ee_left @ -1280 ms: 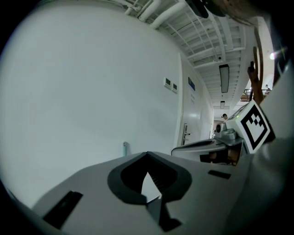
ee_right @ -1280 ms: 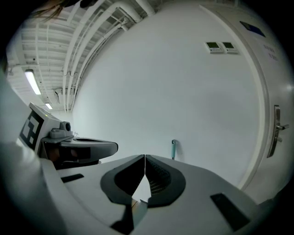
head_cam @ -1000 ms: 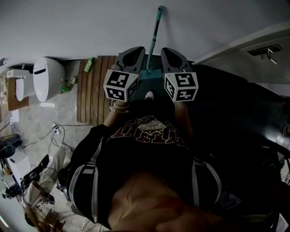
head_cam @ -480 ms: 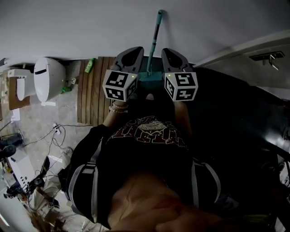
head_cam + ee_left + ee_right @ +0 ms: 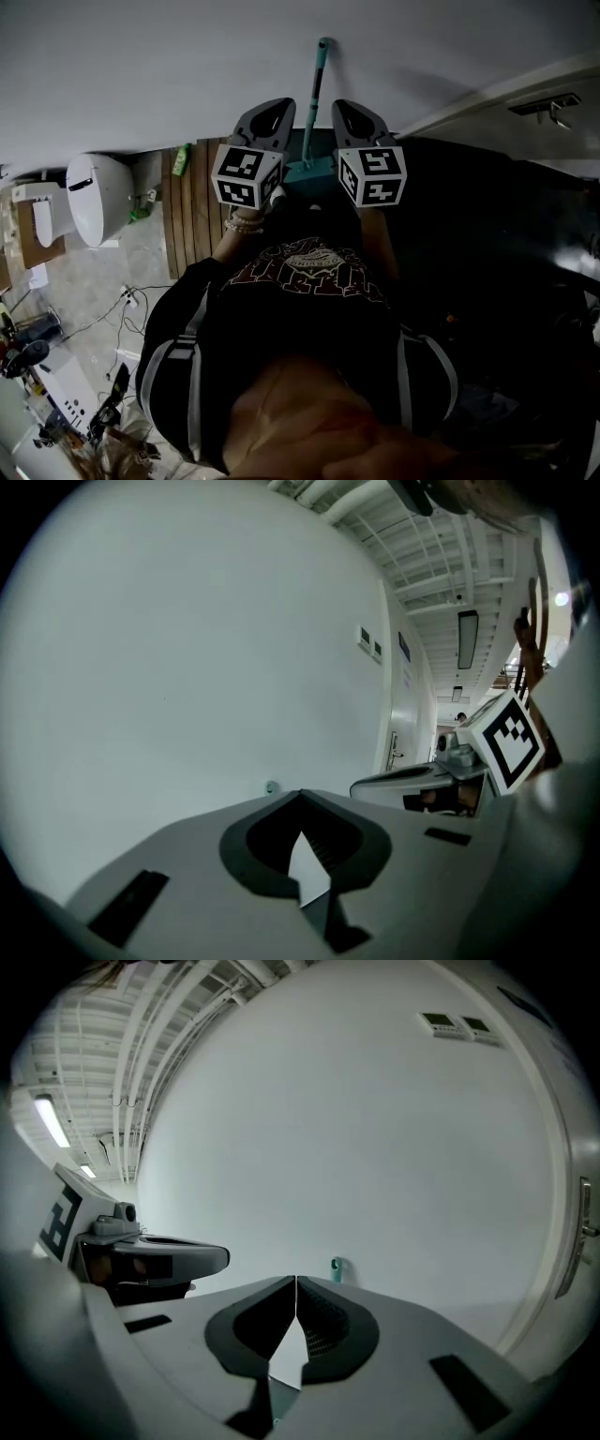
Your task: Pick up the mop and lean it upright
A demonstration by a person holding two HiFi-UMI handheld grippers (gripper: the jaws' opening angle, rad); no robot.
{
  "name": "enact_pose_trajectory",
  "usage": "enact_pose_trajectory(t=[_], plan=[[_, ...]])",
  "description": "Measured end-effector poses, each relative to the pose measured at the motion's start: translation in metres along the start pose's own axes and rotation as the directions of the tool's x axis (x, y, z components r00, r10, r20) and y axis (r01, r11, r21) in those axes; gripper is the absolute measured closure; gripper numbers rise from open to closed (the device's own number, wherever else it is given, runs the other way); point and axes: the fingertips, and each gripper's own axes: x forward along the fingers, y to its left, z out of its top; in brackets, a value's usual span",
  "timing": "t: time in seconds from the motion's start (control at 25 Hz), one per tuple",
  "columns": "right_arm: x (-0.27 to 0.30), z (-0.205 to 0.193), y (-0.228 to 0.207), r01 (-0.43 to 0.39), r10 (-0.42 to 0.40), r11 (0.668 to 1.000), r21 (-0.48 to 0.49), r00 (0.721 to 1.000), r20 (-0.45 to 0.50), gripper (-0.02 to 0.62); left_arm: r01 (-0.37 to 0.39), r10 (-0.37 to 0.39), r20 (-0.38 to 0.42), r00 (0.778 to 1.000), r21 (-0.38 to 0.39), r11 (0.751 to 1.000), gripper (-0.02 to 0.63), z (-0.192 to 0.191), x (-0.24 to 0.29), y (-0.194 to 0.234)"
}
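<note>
Two grippers are in your hands, and both point at the white wall (image 5: 187, 66). Your left gripper (image 5: 271, 107) has its jaws pressed together at the tips, with nothing between them. Your right gripper (image 5: 348, 109) is the same: its jaws are closed tight and hold nothing.

You can see the mop (image 5: 315, 103) between the two grippers. Its blue-green handle leans up against the wall, and the top of the handle (image 5: 336, 1267) touches the wall. The mop head (image 5: 307, 172) is blue-green too. It sits low down, just in front of you. From the head view, neither gripper seems to touch the mop. In both gripper views, the little round top of the handle peeks up just over the closed jaws.

On your left there is a white toilet (image 5: 89, 192) on the grey floor (image 5: 112, 253). Beside it lies a mat of brown wooden slats (image 5: 192, 216). A green bottle (image 5: 181, 159) sits at the mat's far end, by the wall. Some thin cables (image 5: 131, 305) lie on the floor nearer to you.
</note>
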Motion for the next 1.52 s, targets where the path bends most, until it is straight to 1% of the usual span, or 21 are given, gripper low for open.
enact_pose_trajectory(t=[0.16,0.4,0.6,0.72,0.92,1.2,1.52], plan=[[0.022,0.003,0.000,0.031,-0.031,0.999,0.008,0.999,-0.010,0.575,0.030,-0.030,-0.002,1.000,0.007,1.000,0.561,0.004,0.010,0.021],[0.058,0.006,0.000,0.081,-0.081,0.996,0.023,0.997,-0.017,0.575,0.081,-0.081,-0.025,0.996,0.013,0.997,0.561,0.004,0.021,0.052],[0.077,0.002,-0.006,0.120,-0.119,0.992,0.042,0.992,-0.029,0.575,0.114,-0.113,-0.029,0.993,0.023,0.993,0.560,0.004,0.029,0.064],[0.084,-0.004,-0.008,0.133,-0.131,0.990,0.049,0.990,-0.045,0.575,0.121,-0.120,-0.038,0.992,0.017,0.993,0.561,0.000,0.032,0.069],[0.094,-0.004,-0.018,0.127,-0.124,0.991,0.038,0.990,-0.061,0.575,0.096,-0.095,-0.032,0.995,0.010,0.995,0.561,0.002,0.039,0.077],[0.116,0.002,-0.041,0.085,-0.083,0.996,0.018,0.993,-0.082,0.575,0.045,-0.045,-0.029,0.999,-0.016,0.999,0.560,0.011,0.058,0.079],[0.144,-0.002,-0.057,0.050,-0.050,0.999,0.002,0.993,-0.103,0.575,-0.036,0.034,-0.031,0.999,-0.039,0.999,0.561,0.013,0.064,0.093]])
